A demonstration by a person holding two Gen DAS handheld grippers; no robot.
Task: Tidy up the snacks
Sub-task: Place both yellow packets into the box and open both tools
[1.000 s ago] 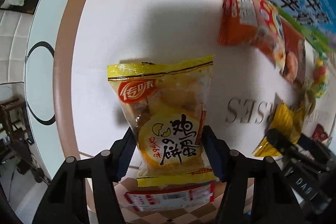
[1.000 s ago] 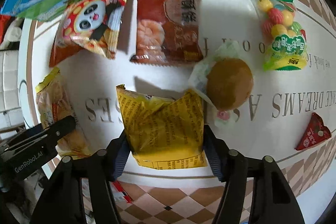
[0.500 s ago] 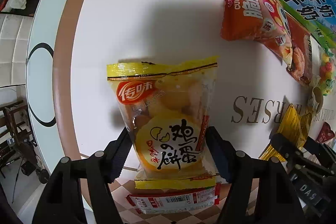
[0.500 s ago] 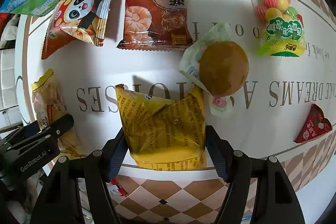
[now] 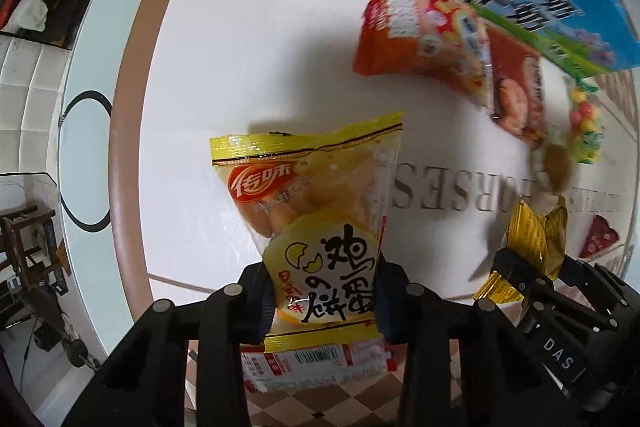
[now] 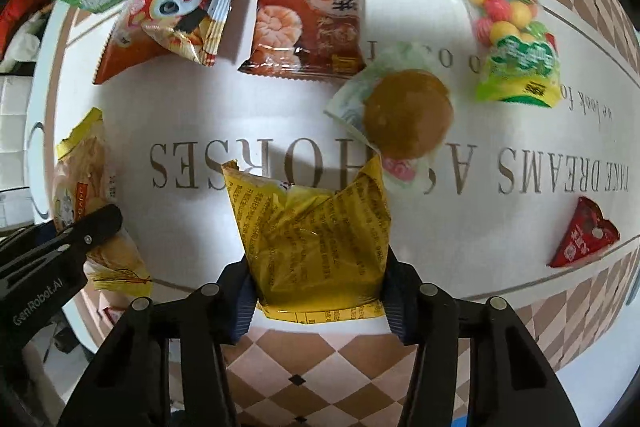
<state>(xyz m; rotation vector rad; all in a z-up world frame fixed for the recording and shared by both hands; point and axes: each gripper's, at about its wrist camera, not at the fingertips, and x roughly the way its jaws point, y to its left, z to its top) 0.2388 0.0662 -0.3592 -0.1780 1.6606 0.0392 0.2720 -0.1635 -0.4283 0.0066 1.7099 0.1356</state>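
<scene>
Both of my grippers have been closing: the left gripper (image 5: 324, 301) is now pinching the egg-biscuit bag (image 5: 316, 223) and the right gripper (image 6: 318, 287) the yellow foil packet (image 6: 316, 243) just above the table (image 6: 200, 115), leaving five snacks unsorted there.

We see a room in a home: a table (image 6: 500, 279) with a printed cloth, a white tiled floor (image 5: 28, 99) and a wooden stool (image 5: 24, 251).
</scene>
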